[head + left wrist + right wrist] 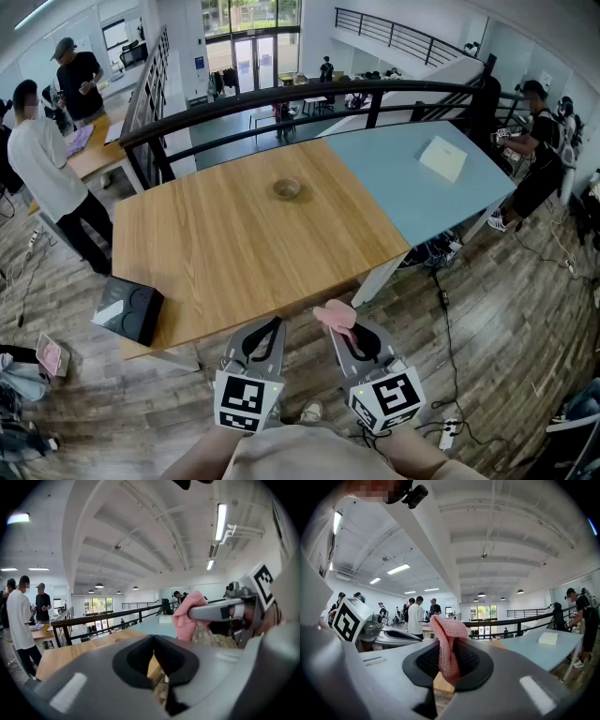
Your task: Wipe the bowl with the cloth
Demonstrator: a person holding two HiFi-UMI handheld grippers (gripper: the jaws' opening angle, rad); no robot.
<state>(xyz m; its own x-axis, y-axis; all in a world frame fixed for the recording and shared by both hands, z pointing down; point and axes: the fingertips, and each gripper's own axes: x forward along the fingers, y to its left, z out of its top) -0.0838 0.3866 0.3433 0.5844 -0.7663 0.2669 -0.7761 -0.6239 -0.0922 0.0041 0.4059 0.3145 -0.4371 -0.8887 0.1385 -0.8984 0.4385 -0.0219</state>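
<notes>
A small round bowl (287,188) sits far off on the wooden table (234,253), near its back edge. My right gripper (339,322) is shut on a pink mesh cloth (335,316), which sticks up from between its jaws (447,641). The cloth (190,616) also shows pinched in that gripper in the left gripper view. My left gripper (272,325) is shut with nothing in it (153,641). Both grippers hang side by side in front of the table's near edge, well short of the bowl.
A black box (128,309) lies at the table's near left corner. A light blue tabletop (412,183) adjoins on the right with a white pad (442,157) on it. A black railing (309,101) runs behind. People stand at the left (42,164) and right (539,150).
</notes>
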